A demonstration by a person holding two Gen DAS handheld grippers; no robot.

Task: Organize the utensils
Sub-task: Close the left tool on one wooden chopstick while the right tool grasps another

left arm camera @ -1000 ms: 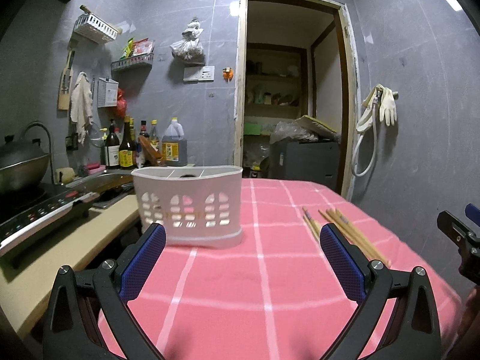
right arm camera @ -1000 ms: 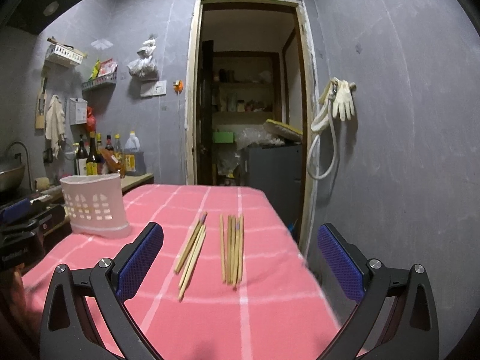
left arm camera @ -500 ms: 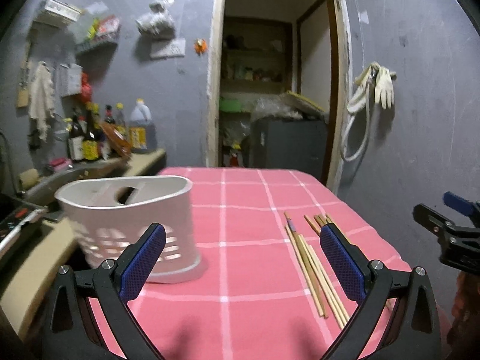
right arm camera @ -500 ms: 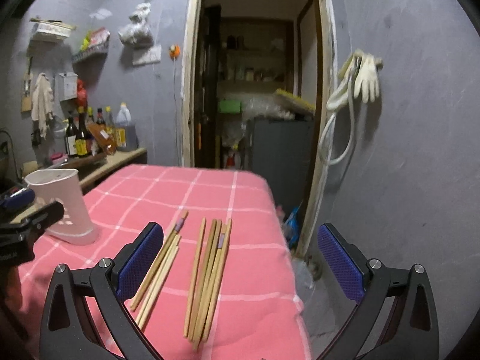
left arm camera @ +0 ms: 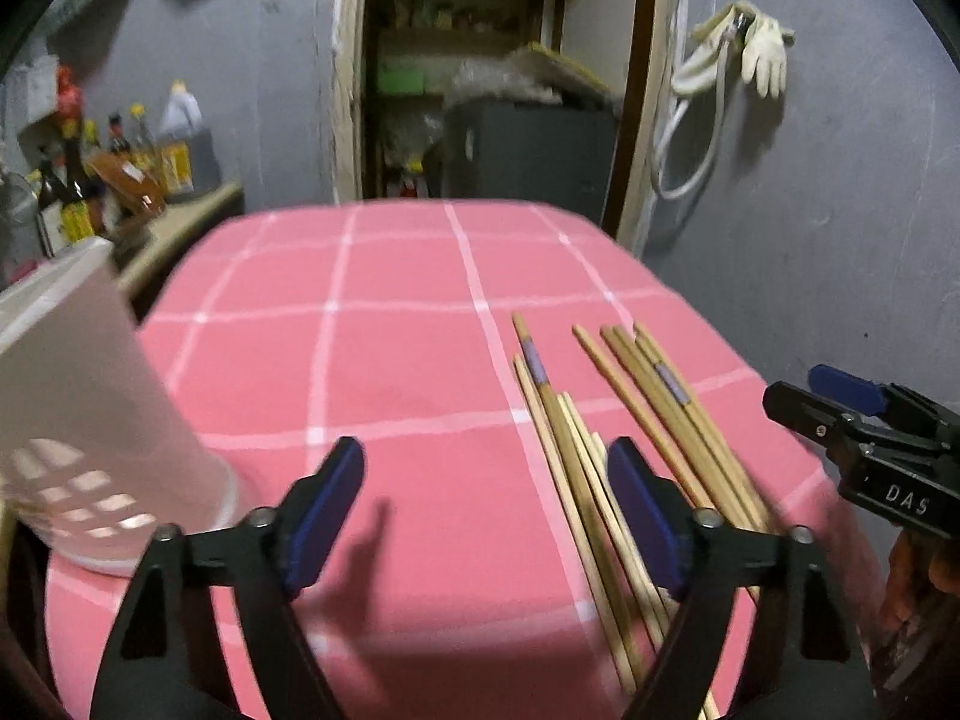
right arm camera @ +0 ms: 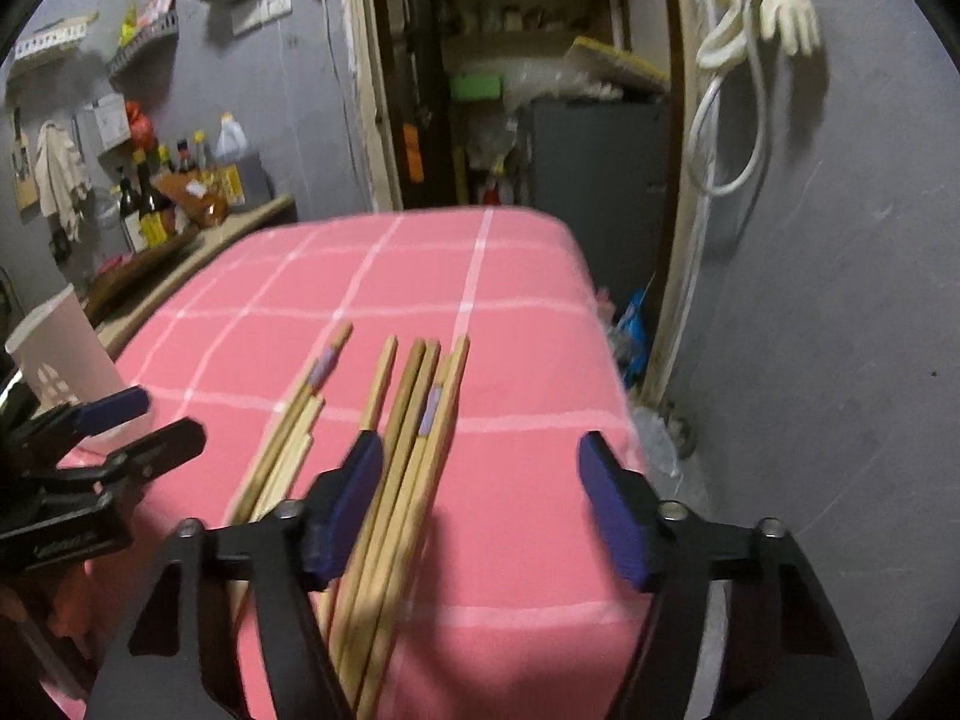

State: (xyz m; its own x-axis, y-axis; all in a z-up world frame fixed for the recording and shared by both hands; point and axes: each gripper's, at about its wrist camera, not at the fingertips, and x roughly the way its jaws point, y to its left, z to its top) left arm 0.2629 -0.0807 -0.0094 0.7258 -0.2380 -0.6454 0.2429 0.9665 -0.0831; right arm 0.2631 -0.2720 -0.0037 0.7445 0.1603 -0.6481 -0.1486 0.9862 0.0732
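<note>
Two bundles of wooden chopsticks lie on the pink checked tablecloth (left arm camera: 390, 372): a left bundle (left arm camera: 570, 456) (right arm camera: 288, 444) and a right bundle (left arm camera: 666, 414) (right arm camera: 414, 438). A white perforated utensil holder (left arm camera: 78, 420) (right arm camera: 57, 360) stands at the table's left. My left gripper (left arm camera: 486, 516) is open and empty, low over the cloth just left of the left bundle. My right gripper (right arm camera: 480, 510) is open and empty, its left finger over the right bundle. Each gripper shows in the other's view: the right gripper (left arm camera: 870, 438), the left gripper (right arm camera: 114, 438).
A counter with sauce bottles (right arm camera: 156, 198) runs along the left wall. An open doorway (left arm camera: 492, 72) with a grey cabinet lies beyond the table's far edge. Gloves and a hose (right arm camera: 762, 18) hang on the right wall. The table's right edge drops off near the wall.
Both grippers have moved forward and down toward the chopsticks and have narrowed their opening. The left gripper swung right, so the holder slid to the view's left edge.
</note>
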